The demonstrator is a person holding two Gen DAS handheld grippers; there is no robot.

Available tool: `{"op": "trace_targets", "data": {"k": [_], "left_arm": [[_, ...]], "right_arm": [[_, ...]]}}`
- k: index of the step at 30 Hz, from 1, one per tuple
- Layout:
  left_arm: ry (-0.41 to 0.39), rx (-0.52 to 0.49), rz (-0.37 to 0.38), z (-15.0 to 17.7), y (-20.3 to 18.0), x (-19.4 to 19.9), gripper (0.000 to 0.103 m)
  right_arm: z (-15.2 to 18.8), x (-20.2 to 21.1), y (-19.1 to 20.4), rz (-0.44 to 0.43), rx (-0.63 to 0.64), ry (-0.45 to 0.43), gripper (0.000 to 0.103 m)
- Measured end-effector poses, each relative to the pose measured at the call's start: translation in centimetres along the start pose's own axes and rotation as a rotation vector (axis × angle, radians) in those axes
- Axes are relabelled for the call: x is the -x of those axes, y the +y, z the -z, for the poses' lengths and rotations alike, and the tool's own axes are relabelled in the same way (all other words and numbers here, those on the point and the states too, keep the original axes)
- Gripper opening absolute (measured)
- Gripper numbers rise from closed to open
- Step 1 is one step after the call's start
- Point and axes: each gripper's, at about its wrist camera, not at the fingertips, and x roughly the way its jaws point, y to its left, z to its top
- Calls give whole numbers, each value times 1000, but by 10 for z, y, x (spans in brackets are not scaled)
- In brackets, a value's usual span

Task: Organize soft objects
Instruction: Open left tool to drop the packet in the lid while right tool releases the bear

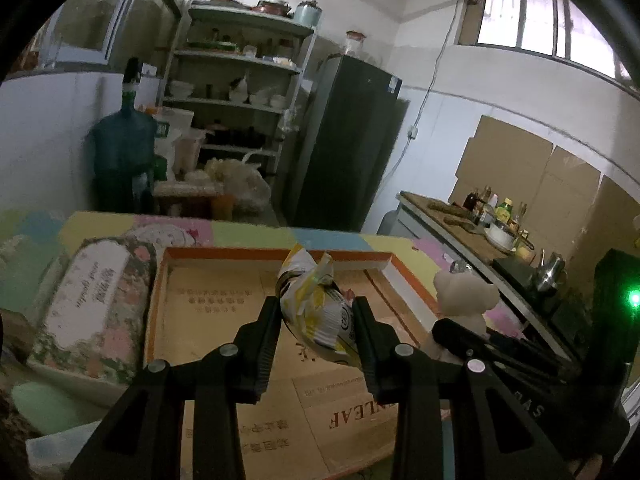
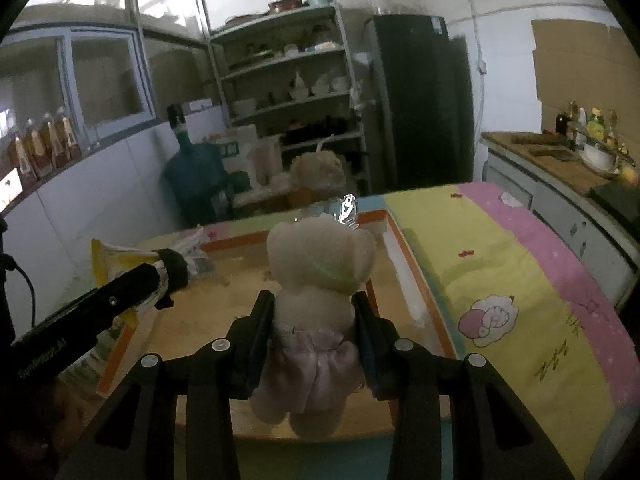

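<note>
**Jaws on both grippers pinching soft items over the box**

Jaws of the left gripper [image 1: 316, 308] are sitting partly spread and pressing on both sides of a crumpled yellow-and-white packet [image 1: 316, 304]; the packet is standing tilted between the pads, its twisted top sticking up past the fingertips; it is hanging above the floor of the shallow cardboard box [image 1: 224, 300] with the orange rim, not touching it as far as the left wrist view shows.

Jaws of the right gripper [image 2: 314, 312] are clamping the waist of a beige teddy bear [image 2: 320, 256] in a pink skirt; the bear is facing away from the camera, upright, head above the fingertips, legs dangling below the pads; it is hovering over the near right part of the same box [image 2: 404, 264].

Both grippers are sitting side by side; the bear is showing at the right of the left wrist view [image 1: 464, 296], the packet at the left of the right wrist view [image 2: 120, 260].

A floral pillow [image 1: 96, 300] is lying just left of the box; the box is resting on a pastel patterned cloth [image 2: 500, 264] covering the table.
</note>
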Motion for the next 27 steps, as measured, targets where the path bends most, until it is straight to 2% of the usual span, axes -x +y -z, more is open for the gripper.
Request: {"op": "trace_targets", "data": {"k": [13,15,17,19,22,25,27], "left_arm": [[167,57,18,18,7,-38,38],[195,67,20,21,8,-44,46],[183,60,20,21,7,-41,70],[150,53,24,20,6,-33,79],[98,40,26,16,5,-21,86],[56,38,32,11,4,-7,87],[8,23,21,7,2,6,89]], "right_arm": [[-1,-52,1,-29,20,152,42],[1,-59,-1,-34,9,174,48],[2,-61,-4,-37,0,176,52],[3,-59,-6,-42,-14,165,61],[1,-53,-9,-44,-26,135,64],[-1,-38,-12,-33,-43,77,74],[-1,-27,-15,-34,-73,44,75]]}}
